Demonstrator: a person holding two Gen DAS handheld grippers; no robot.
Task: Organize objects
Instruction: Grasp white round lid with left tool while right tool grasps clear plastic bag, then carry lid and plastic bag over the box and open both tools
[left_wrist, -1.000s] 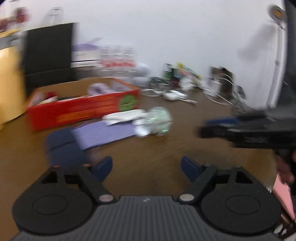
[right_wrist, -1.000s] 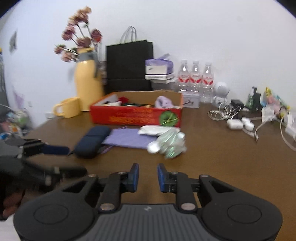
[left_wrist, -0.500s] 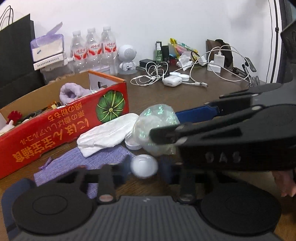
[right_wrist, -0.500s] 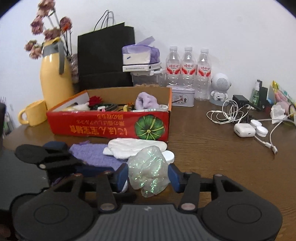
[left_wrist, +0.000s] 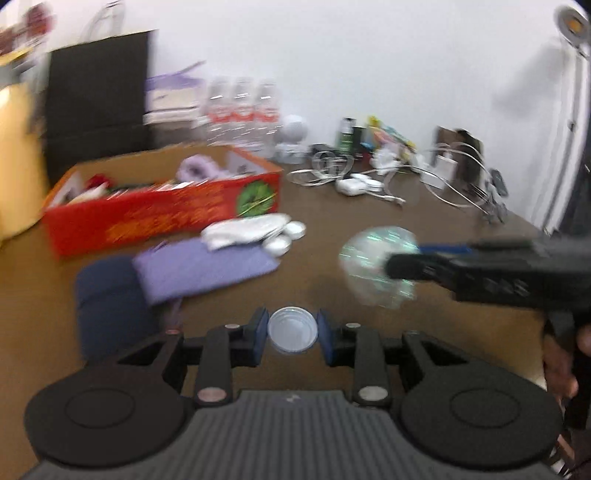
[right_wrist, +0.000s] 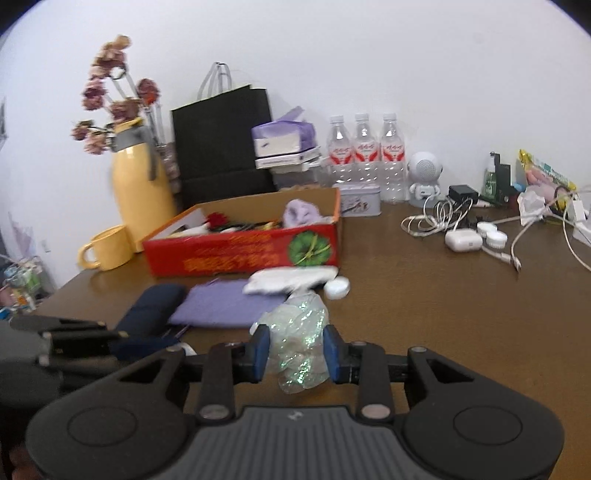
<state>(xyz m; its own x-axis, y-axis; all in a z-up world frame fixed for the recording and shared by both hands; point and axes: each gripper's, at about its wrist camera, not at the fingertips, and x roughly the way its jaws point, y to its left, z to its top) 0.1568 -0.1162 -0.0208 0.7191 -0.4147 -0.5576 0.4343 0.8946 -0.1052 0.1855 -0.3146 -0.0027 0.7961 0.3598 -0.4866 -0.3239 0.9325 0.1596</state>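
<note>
Grippers both loaded since approx 1 s ago: L gripper (left_wrist: 291, 329) clamps white lid (left_wrist: 292, 330), R gripper (right_wrist: 295, 349), jaws just closing, clamps iridescent bag (right_wrist: 297, 343) — next dest likely red box (right_wrist: 243, 254).

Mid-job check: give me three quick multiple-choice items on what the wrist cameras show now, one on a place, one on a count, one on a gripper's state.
1. Where does the white cloth lie?
A. inside the red box
B. on the table in front of the red box
C. on top of the black bag

2. How many water bottles stand at the wall?
A. two
B. three
C. five

3. What is the left gripper doing?
A. closed on a small round white lid
B. wide open over nothing
C. gripping the yellow mug

Answers: 1 B, the cloth rests on the wood just before the box's front wall. 2 B, three capped bottles stand side by side. 3 A, both blue pads press the lid's edges.
</note>
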